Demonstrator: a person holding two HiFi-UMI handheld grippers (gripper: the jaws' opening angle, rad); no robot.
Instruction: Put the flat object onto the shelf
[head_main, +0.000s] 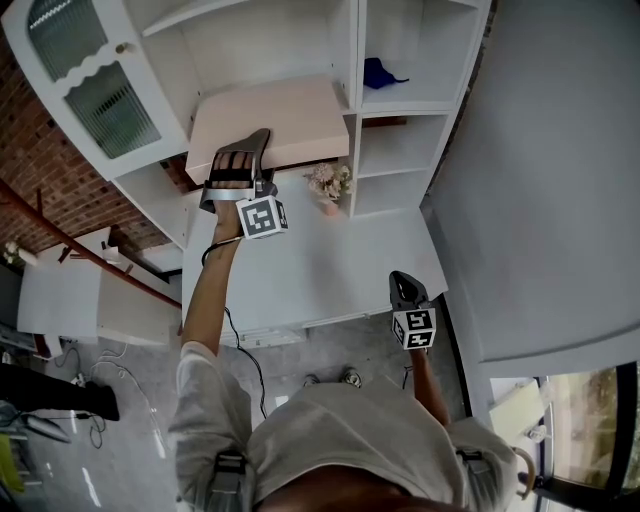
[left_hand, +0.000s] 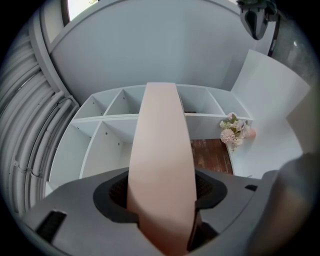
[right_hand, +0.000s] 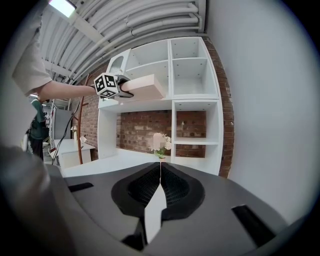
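The left tool (head_main: 247, 158) pinches the flat pink board (head_main: 280, 115), seemingly resting on the shelf (head_main: 398, 148). The right tool (right_hand: 159, 194) is pressed together, empty.

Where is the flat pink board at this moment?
The flat board is upper centre-left in the head view, gripped by the left tool, at the shelf unit's wide left bay, just above the flowers.
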